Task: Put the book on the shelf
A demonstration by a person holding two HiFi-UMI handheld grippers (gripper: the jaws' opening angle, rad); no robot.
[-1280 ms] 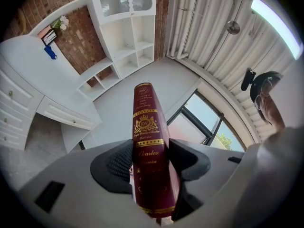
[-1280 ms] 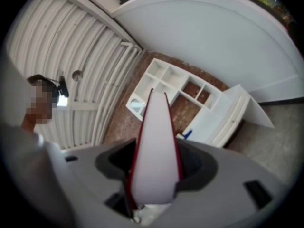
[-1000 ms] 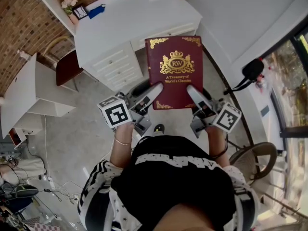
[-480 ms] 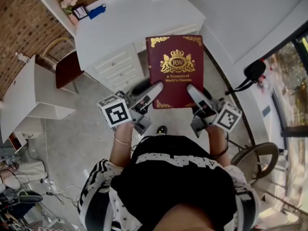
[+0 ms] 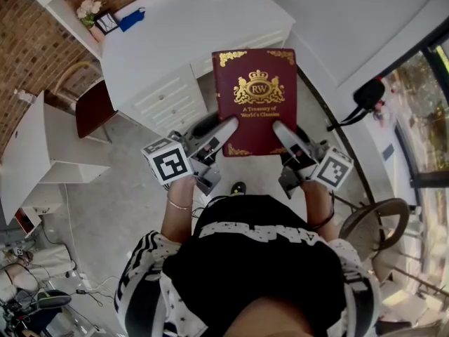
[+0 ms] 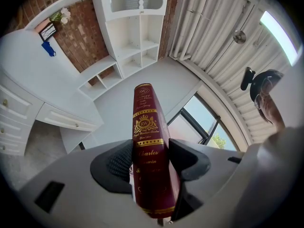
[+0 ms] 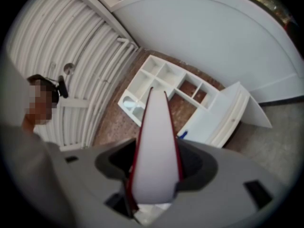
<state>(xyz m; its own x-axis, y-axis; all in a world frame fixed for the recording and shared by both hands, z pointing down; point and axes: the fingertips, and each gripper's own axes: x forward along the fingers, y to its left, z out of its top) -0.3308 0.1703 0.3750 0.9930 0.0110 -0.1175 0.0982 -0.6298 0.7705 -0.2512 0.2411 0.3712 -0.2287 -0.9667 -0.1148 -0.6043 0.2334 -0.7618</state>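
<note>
- Your left gripper [image 6: 151,161] is clenched on the spine edge of the book [image 5: 255,100]; your right gripper [image 7: 156,167] is clamped on the page edge opposite; both bite close to the book's near end.
- The book hangs in the air in front of you, cover up, over the floor just beside the white worktop [image 5: 189,34]; it touches nothing but the two grippers.
- The shelf [image 6: 135,37] stands at the back of the worktop against the brick wall; the book is well apart from it.
- It looks like a stiff hardback, probably weighty; it should not flex, but the far end overhangs your hold and will likely want to dip; the cover seems smooth, so it may slip; a hold nearer the middle of the long edges would likely be steadier.
</note>
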